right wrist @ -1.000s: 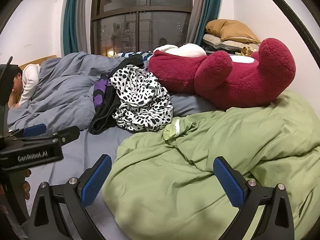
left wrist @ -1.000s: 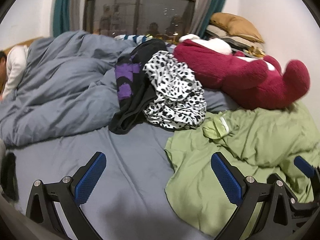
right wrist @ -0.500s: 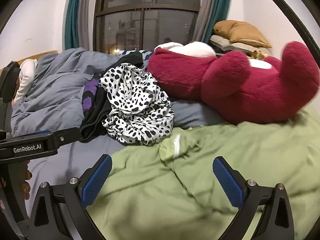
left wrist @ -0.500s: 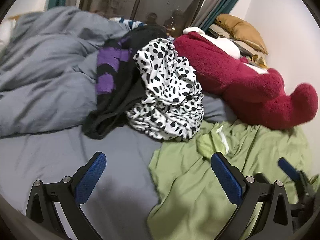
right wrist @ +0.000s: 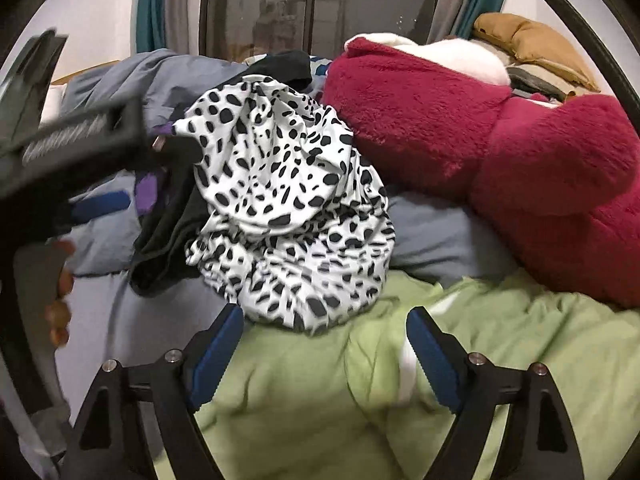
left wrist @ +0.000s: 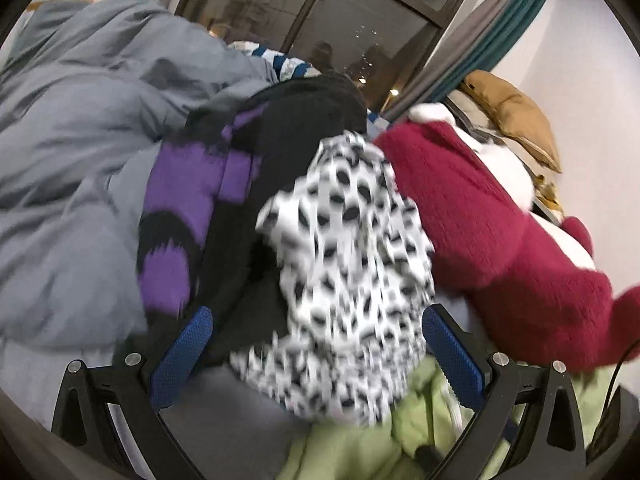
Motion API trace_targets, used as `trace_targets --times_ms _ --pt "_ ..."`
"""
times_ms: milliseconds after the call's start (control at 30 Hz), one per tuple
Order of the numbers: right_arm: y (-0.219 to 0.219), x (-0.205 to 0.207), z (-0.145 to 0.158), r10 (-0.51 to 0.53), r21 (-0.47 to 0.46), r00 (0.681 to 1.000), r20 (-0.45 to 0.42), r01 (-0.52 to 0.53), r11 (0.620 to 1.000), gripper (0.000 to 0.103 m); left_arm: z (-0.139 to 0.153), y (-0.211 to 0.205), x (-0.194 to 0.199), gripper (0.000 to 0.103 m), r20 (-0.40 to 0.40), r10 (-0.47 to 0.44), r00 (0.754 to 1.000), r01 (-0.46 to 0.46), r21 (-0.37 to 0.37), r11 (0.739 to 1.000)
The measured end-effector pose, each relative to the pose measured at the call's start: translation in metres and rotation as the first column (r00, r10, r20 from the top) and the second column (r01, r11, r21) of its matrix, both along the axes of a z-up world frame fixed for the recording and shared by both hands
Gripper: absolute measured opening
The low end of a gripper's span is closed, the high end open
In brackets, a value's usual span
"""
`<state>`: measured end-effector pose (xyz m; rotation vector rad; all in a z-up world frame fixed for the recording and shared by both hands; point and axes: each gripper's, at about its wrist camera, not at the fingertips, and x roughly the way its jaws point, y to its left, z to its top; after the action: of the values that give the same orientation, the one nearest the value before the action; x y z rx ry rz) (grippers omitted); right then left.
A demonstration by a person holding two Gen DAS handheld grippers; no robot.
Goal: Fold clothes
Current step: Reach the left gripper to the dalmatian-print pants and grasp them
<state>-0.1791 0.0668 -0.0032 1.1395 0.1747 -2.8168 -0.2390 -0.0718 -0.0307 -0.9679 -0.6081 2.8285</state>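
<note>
Both grippers have swept in toward the spotted garment (right wrist: pixel 288 208), now filling mid-frame atop the green garment (right wrist: pixel 320 392) on the bed. Left gripper (left wrist: pixel 316 354) gapes empty; right gripper (right wrist: pixel 324 356), jaws just narrowing, pinches nothing yet, probably lining up a grab.

Indoor light, dark window (right wrist: pixel 316 12); motion blur, strongest left view; fisheye-warped edges.
</note>
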Motion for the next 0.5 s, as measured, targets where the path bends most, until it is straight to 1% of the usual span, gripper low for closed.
trace_targets --times_ms 67,133,167,200,233,267,300,333,367,400,433,500 --pt "0.001 -0.011 -0.003 -0.019 -0.006 1.0 0.022 0.019 1.0 0.086 0.003 0.003 -0.016 0.103 0.001 -0.005 1.0 0.005 -0.038 0.999" --pt "0.001 -0.011 -0.004 -0.028 -0.02 0.999 0.034 0.029 0.999 0.087 -0.001 0.005 -0.03 0.101 0.025 -0.011 1.0 0.013 -0.066 0.998" --pt "0.002 -0.008 -0.005 -0.023 -0.033 0.999 0.038 0.024 0.999 0.087 -0.004 0.005 -0.034 0.092 0.041 0.0 0.999 0.003 -0.076 0.997" --pt "0.002 -0.003 -0.004 -0.018 -0.042 0.999 0.042 0.02 0.999 0.087 -0.008 0.003 -0.036 0.076 0.051 0.016 0.999 -0.012 -0.074 0.997" --pt "0.004 0.005 -0.004 -0.021 -0.044 0.999 0.039 0.023 0.999 0.088 -0.012 0.002 -0.038 0.065 0.061 0.032 0.998 -0.028 -0.072 0.997" --pt "0.005 0.014 -0.003 -0.027 -0.047 0.999 0.031 0.028 0.999 0.089 -0.015 0.0 -0.039 0.034 0.071 0.048 0.996 -0.043 -0.069 0.997" --pt "0.008 0.025 -0.002 -0.034 -0.054 0.999 0.023 0.035 0.998 0.09 -0.021 -0.005 -0.037 0.004 0.08 0.06 0.995 -0.057 -0.037 0.998" --pt "0.011 0.037 -0.002 -0.041 -0.067 0.999 0.018 0.042 0.997 0.091 -0.027 -0.009 -0.035 0.001 0.09 0.071 0.993 -0.071 -0.005 0.997" --pt "0.016 0.05 -0.003 -0.051 -0.083 0.999 0.018 0.052 0.995 0.091 -0.033 -0.014 -0.032 0.001 0.099 0.081 0.992 -0.084 0.028 0.996" --pt "0.021 0.063 -0.004 -0.063 -0.098 0.998 0.02 0.064 0.993 0.091 -0.038 -0.018 -0.028 0.001 0.098 0.064 0.993 -0.072 0.073 0.995" --pt "0.026 0.075 -0.005 -0.075 -0.113 0.997 0.023 0.077 0.991 0.091 -0.042 -0.02 -0.022 0.001 0.1 0.047 0.994 -0.057 0.098 0.994" --pt "0.036 0.101 -0.007 -0.098 -0.144 0.995 0.028 0.101 0.984 0.091 -0.047 -0.02 -0.016 0.0 0.127 0.029 0.991 -0.04 0.087 0.995"
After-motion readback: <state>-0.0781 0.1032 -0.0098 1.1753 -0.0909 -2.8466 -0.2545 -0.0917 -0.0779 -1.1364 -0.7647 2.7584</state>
